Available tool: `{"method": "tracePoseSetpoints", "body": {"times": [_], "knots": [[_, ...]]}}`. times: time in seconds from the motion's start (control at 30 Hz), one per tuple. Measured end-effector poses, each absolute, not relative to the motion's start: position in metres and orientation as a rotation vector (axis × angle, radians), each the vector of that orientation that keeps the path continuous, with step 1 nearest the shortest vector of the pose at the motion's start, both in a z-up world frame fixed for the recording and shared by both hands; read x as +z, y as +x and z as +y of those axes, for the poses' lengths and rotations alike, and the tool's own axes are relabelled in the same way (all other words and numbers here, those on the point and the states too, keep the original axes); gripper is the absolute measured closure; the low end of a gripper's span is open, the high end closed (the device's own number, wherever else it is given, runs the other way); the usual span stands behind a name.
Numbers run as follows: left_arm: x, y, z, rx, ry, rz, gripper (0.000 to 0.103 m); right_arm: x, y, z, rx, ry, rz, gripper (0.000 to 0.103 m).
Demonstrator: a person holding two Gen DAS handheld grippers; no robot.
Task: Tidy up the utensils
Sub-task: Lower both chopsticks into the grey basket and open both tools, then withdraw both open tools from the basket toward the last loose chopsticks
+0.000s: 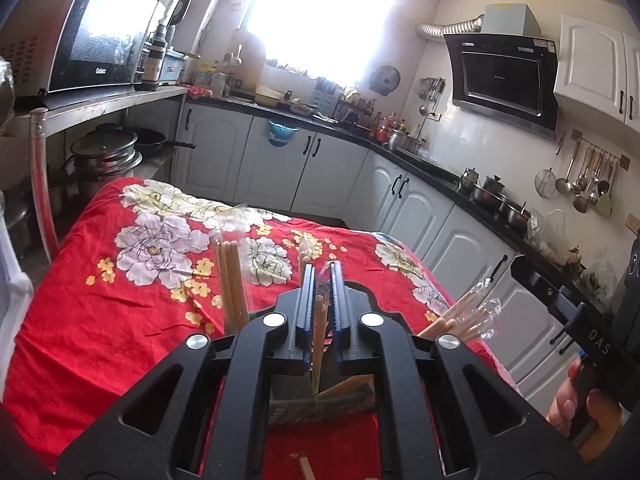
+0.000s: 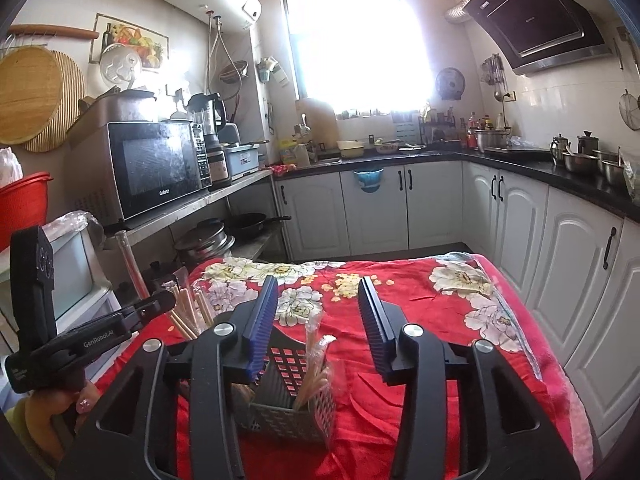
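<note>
My left gripper point(image 1: 322, 270) is shut on wrapped wooden chopsticks point(image 1: 319, 336) and holds them upright above a dark utensil holder point(image 1: 320, 400). More wrapped chopsticks point(image 1: 232, 280) stand to its left, and another bundle point(image 1: 460, 316) sticks out to its right. In the right wrist view my right gripper point(image 2: 318, 312) is open and empty above the grey perforated utensil holder point(image 2: 292, 392), which holds wrapped chopsticks point(image 2: 316, 364). The left gripper point(image 2: 160, 304) shows at the left with chopsticks point(image 2: 186, 308) around its tip.
The holder stands on a table under a red floral cloth point(image 1: 120, 312). White cabinets point(image 2: 560, 272) and a black counter point(image 2: 540, 164) with metal pots run along the right. A microwave point(image 2: 156, 168) sits on a steel shelf at left, with pans point(image 2: 208, 240) beneath.
</note>
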State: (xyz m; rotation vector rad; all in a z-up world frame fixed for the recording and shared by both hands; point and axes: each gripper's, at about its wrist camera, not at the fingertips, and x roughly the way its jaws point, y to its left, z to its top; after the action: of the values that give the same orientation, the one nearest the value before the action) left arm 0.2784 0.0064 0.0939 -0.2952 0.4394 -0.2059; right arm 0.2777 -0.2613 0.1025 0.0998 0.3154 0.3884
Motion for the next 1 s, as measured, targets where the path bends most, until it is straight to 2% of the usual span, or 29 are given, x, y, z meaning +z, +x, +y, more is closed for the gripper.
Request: {"method": "tracePoseSetpoints", "body": {"times": [0.07, 0.2, 0.27, 0.4, 0.5, 0.57, 0.7, 0.77, 1.0], "knots": [[0.093, 0.275, 0.008, -0.205, -0.301, 0.445, 0.086, 0.103, 0.274, -0.264, 0.387, 0.100, 0.318, 0.061], [0.093, 0.267, 0.008, -0.209, -0.297, 0.460, 0.080, 0.102, 0.267, -0.267, 0.385, 0.101, 0.324, 0.059], [0.093, 0.263, 0.009, -0.213, -0.299, 0.467, 0.070, 0.101, 0.263, -0.268, 0.386, 0.105, 0.330, 0.057], [0.094, 0.252, 0.010, -0.217, -0.302, 0.470, 0.061, 0.099, 0.256, -0.270, 0.387, 0.106, 0.337, 0.056], [0.094, 0.242, 0.011, -0.224, -0.307, 0.472, 0.048, 0.096, 0.249, -0.270, 0.391, 0.099, 0.346, 0.053], [0.094, 0.237, 0.013, -0.229, -0.313, 0.477, 0.036, 0.095, 0.244, -0.271, 0.391, 0.098, 0.346, 0.051], [0.094, 0.226, 0.017, -0.228, -0.317, 0.475, 0.022, 0.091, 0.236, -0.270, 0.398, 0.096, 0.357, 0.048], [0.094, 0.220, 0.018, -0.223, -0.315, 0.473, 0.013, 0.088, 0.229, -0.270, 0.401, 0.094, 0.358, 0.044], [0.086, 0.201, 0.023, -0.212, -0.314, 0.474, 0.011, 0.084, 0.211, -0.268, 0.414, 0.093, 0.361, 0.034]]}}
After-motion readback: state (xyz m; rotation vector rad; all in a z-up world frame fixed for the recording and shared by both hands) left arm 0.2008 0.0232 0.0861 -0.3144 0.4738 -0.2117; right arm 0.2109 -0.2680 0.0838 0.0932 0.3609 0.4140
